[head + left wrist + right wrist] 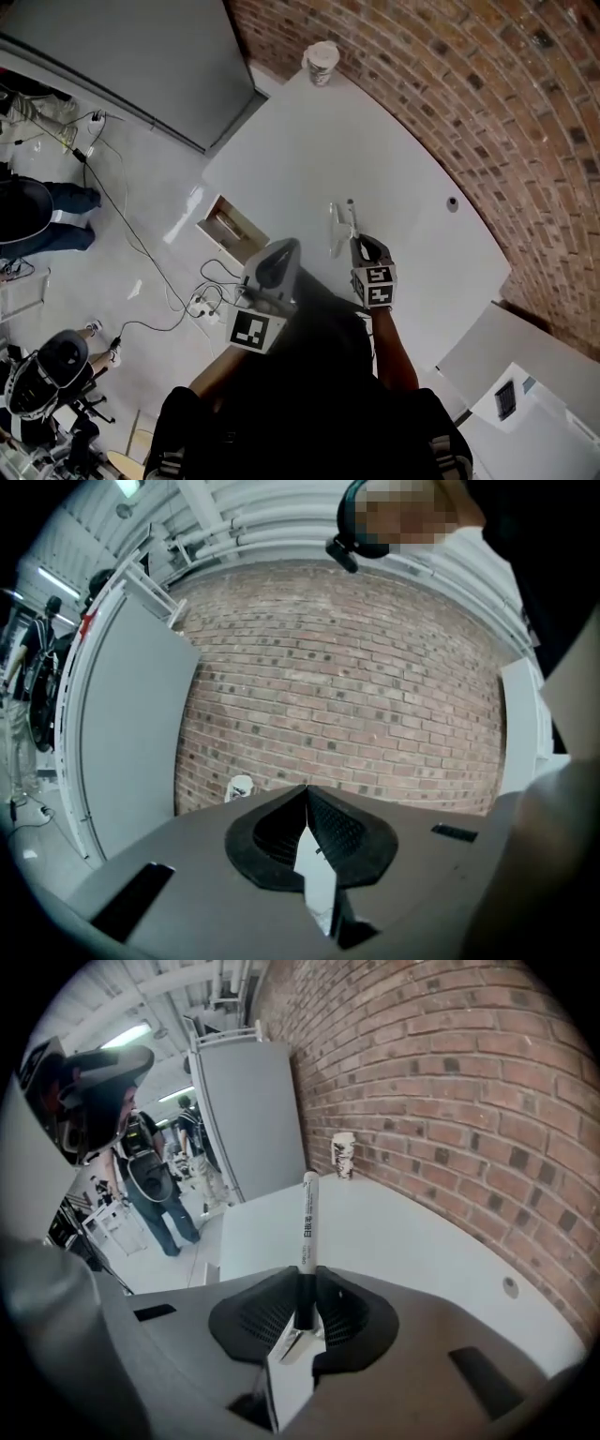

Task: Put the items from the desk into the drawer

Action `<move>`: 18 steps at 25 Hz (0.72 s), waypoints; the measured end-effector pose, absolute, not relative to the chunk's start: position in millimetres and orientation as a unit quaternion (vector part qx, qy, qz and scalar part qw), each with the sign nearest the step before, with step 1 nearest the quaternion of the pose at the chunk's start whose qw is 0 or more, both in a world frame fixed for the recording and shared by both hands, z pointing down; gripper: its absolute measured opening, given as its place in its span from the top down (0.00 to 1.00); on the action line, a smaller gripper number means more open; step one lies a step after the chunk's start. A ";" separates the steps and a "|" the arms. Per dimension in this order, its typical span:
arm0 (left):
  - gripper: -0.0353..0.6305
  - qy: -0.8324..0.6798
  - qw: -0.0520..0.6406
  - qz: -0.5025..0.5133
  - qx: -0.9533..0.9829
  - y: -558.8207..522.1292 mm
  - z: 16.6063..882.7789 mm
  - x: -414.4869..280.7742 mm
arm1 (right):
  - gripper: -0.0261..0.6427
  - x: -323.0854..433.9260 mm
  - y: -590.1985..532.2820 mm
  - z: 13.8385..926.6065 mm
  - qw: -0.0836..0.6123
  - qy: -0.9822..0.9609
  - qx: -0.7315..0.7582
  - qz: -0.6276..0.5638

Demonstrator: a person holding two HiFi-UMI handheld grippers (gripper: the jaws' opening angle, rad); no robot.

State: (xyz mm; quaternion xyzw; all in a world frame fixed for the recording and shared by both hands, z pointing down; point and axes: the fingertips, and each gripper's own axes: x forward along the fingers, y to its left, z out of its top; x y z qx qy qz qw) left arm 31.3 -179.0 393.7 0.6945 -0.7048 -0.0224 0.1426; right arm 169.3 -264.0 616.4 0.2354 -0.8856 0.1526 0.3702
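My right gripper (pixel 362 246) (pixel 305 1281) is shut on a white marker (pixel 351 215) (pixel 307 1227) with black print. The marker sticks out forward past the jaws, above the white desk (pixel 309 150). My left gripper (pixel 281 255) (pixel 307 791) is shut with nothing between its jaws and hovers at the desk's left edge. Just left of it an open drawer (pixel 225 228) juts out from the desk edge; I cannot make out what is inside. A pale thin shape (pixel 335 230) lies on the desk beside the marker; what it is stays unclear.
A paper cup (pixel 322 62) (pixel 240 787) (pixel 344 1155) stands at the desk's far corner against the brick wall (pixel 487 103). A small round grommet (pixel 452 202) (pixel 509 1287) sits near the wall. Cables and a power strip (pixel 199 306) lie on the floor. A person (pixel 155 1190) stands beyond the desk.
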 end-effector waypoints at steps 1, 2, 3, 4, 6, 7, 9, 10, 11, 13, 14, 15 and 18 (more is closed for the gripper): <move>0.94 -0.712 0.139 -0.022 0.688 -176.1 392.0 30.5 | 0.87 162.8 -263.2 612.0 0.365 -0.891 0.225 0.146; 0.94 -0.719 0.136 -0.022 0.681 -173.1 389.9 29.5 | 0.87 156.7 -262.7 607.9 0.360 -0.897 0.216 0.139; 0.94 -0.727 0.134 -0.023 0.674 -169.5 387.9 27.9 | 0.87 150.6 -262.0 604.3 0.355 -0.902 0.207 0.132; 0.94 -0.734 0.132 -0.024 0.665 -164.8 386.2 25.8 | 0.87 144.6 -260.2 601.4 0.352 -0.906 0.197 0.126; 0.94 -0.752 0.131 -0.022 0.645 -151.9 384.9 21.2 | 0.87 132.4 -254.0 596.8 0.348 -0.914 0.173 0.116; 0.94 -0.762 0.132 -0.021 0.634 -144.4 384.9 18.9 | 0.87 126.7 -250.3 594.9 0.346 -0.917 0.161 0.111; 0.94 -0.780 0.134 -0.022 0.611 -129.0 385.3 13.8 | 0.87 116.6 -242.9 592.3 0.344 -0.923 0.140 0.103; 0.94 -0.788 0.135 -0.024 0.601 -121.5 385.6 11.1 | 0.87 111.5 -239.5 591.1 0.342 -0.925 0.131 0.099; 0.94 -0.795 0.136 -0.025 0.591 -114.0 386.2 8.4 | 0.87 106.4 -235.8 589.7 0.341 -0.927 0.123 0.097; 0.94 -0.808 0.137 -0.026 0.573 -98.1 387.7 4.6 | 0.87 97.3 -226.3 586.6 0.337 -0.931 0.106 0.094; 0.94 -0.814 0.138 -0.026 0.563 -89.4 388.7 3.2 | 0.87 92.8 -220.9 585.0 0.335 -0.933 0.097 0.091; 0.94 -0.821 0.139 -0.025 0.553 -80.4 389.6 1.7 | 0.87 88.1 -215.4 583.5 0.332 -0.935 0.088 0.088; 0.94 -0.838 0.138 -0.024 0.528 -53.0 389.0 -5.6 | 0.87 74.5 -196.0 578.6 0.326 -0.940 0.065 0.081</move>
